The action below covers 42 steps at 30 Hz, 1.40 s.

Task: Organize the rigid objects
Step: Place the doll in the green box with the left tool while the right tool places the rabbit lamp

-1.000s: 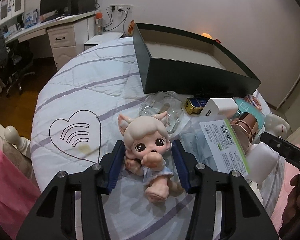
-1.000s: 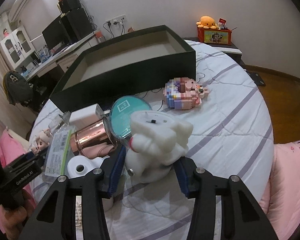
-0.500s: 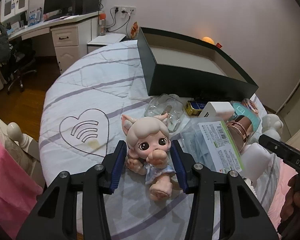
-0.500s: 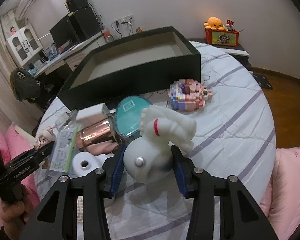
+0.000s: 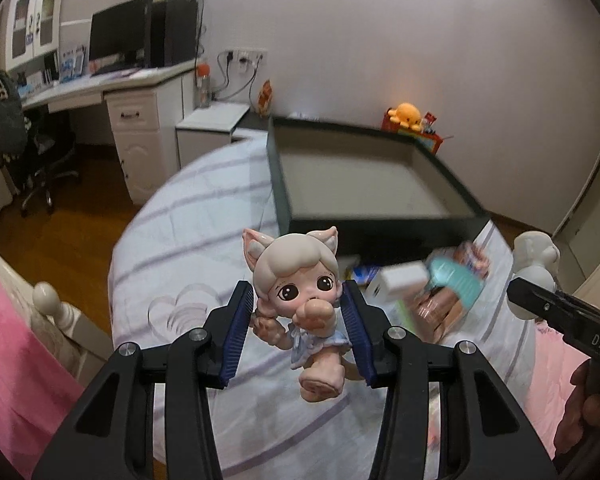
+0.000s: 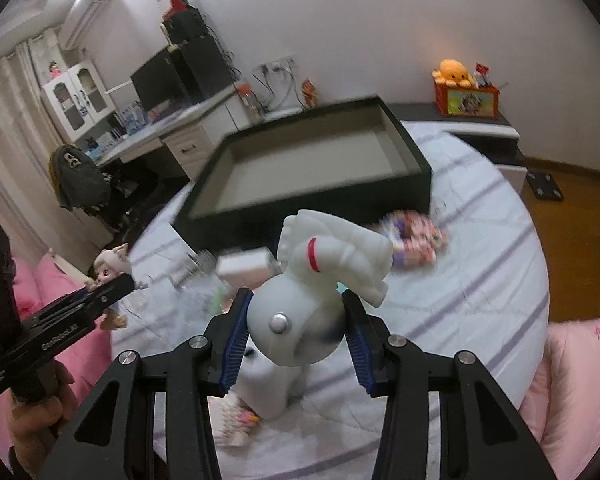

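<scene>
Cat-eared doll (image 5: 296,300) and white astronaut figure (image 6: 320,288) hang clamped in the left gripper (image 5: 298,332) and right gripper (image 6: 296,336), clear of the bed, likely bound for the far black box (image 5: 380,224).

A home bedroom that doubles as a study.

A bed with a white quilt striped in pale purple (image 5: 204,216) fills the middle, with pink bedding (image 6: 580,364) along its sides and a cream turned bedpost (image 5: 46,298) at one corner. Against the wall stands a white worktop with drawers (image 5: 132,112) carrying a black computer monitor (image 5: 118,42), with a black swivel chair (image 5: 46,152) draped in a dark garment before it. A white glass-door cabinet (image 6: 78,98), a wall-mounted air conditioner (image 6: 88,4), cream curtains (image 6: 8,128), wooden plank flooring (image 6: 572,220) and an orange plush octopus (image 6: 454,70) on a low side unit complete the domestic look.
</scene>
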### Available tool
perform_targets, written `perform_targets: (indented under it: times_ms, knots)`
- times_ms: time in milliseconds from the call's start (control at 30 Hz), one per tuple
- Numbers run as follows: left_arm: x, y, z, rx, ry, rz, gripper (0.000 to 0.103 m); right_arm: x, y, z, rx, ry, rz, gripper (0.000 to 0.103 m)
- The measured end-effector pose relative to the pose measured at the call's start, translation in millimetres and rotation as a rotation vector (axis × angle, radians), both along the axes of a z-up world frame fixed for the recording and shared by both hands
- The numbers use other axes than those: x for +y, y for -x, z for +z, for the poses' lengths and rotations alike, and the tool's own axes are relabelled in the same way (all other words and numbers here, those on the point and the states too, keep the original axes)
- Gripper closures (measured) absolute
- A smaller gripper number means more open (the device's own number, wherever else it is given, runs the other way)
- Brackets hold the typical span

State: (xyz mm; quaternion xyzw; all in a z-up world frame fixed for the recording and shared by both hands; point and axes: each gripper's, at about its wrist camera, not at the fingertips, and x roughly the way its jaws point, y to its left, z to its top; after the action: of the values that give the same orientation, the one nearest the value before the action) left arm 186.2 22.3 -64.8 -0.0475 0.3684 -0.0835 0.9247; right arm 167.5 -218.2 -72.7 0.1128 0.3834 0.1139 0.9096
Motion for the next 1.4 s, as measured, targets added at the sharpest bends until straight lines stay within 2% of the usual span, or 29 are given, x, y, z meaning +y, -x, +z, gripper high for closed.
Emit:
perform_targets:
  times_ms: [267,467,600,767,967,1067,1133,1167,1200,1233,1300,1333,1400]
  knots:
    - [-26.9,-41.3,47.8,-0.106,-0.019,-0.024,0.057,10.1,-40.6,45.7,-0.108,0.036,0.041,0.057]
    - [-42.8,-88.4,56.2,-0.125,-0.010,-0.031,0.057,8.0,-98.1,53.1,-0.115,0.059,0.037,0.057]
    - [-56.0,-124.5,47.6,-0.102,-0.012,-0.033,0.057,6.6,-135.6,39.8,-0.074,0.081,0.035,0.057]
    - [-70.9,-163.7,18.1,-0.027,-0.022,-0.043,0.057,4.9,-175.4,8.5,0.017,0.103,0.030,0.057]
    - [-78.0,-188.1,-15.7,0.066,-0.043,-0.047,0.056,3.6,-196.3,-20.1,0.106,0.132,0.037,0.057]
    - [-78.6,-189.3,-22.2,0.080,-0.057,-0.042,0.055,3.4,-199.0,-25.3,0.126,0.147,0.035,0.057]
    - [-78.1,-189.2,-20.5,0.076,-0.072,-0.033,0.047,4.2,-200.4,-27.8,0.139,0.162,0.032,0.056]
    - [-76.4,-187.9,-18.6,0.071,-0.070,-0.028,0.037,4.6,-200.1,-29.1,0.143,0.168,0.033,0.053]
    - [-74.0,-185.3,-16.5,0.063,-0.069,-0.023,0.025,4.4,-199.9,-29.9,0.146,0.170,0.032,0.048]
    - [-71.3,-181.6,-13.4,0.049,-0.070,-0.012,0.022,4.7,-199.7,-30.0,0.147,0.174,0.032,0.036]
    - [-65.0,-175.3,-5.9,0.023,-0.066,0.012,0.009,5.1,-196.1,-27.2,0.132,0.188,0.026,0.025]
    - [-59.8,-170.8,-1.2,0.007,-0.051,0.023,0.005,4.7,-193.6,-25.1,0.121,0.190,0.024,0.020]
    - [-49.9,-164.2,5.2,-0.016,-0.044,0.045,0.003,5.9,-191.1,-19.9,0.112,0.186,0.032,0.020]
